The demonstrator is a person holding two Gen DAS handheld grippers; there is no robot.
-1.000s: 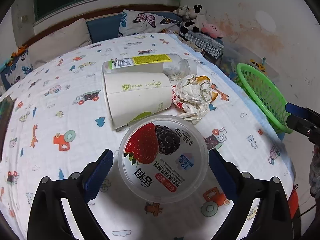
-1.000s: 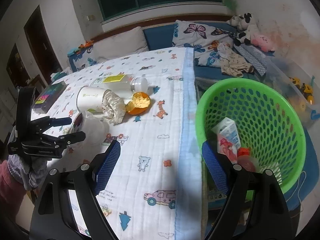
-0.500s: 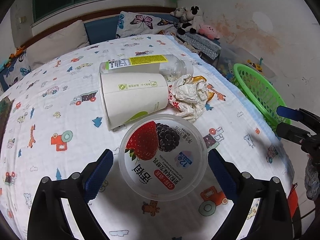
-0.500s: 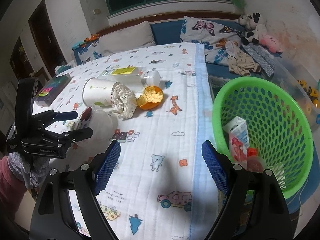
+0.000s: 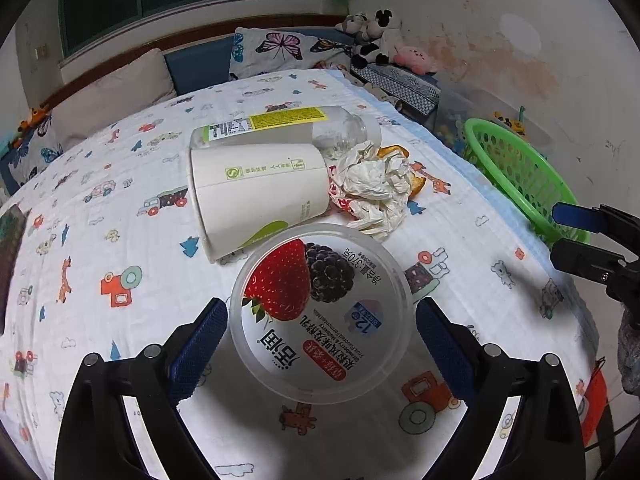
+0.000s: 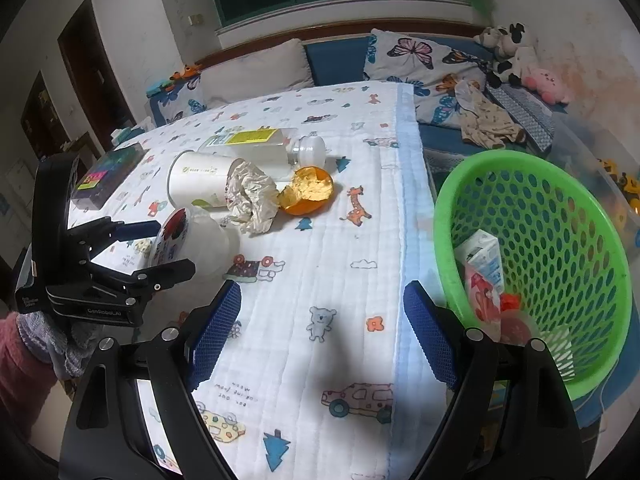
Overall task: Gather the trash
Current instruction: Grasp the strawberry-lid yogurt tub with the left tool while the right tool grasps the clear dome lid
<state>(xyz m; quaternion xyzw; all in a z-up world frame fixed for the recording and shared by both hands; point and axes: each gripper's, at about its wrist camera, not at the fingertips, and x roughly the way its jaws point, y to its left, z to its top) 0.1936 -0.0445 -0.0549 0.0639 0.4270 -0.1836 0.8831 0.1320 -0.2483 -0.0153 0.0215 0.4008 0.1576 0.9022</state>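
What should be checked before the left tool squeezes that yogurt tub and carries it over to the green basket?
1. Left gripper open, jaws on either side of the yogurt tub: ok.
2. Jaws already touching the tub: cannot tell; both look very close to its sides.
3. Tub free of its neighbours: not ok; the paper cup lies right against its far edge.
4. Right gripper open and holding nothing: ok.
5. Room in the green basket: ok; a carton and a few scraps sit at the bottom.
6. Path across the bedsheet to the basket: not ok; the right gripper hangs over it.
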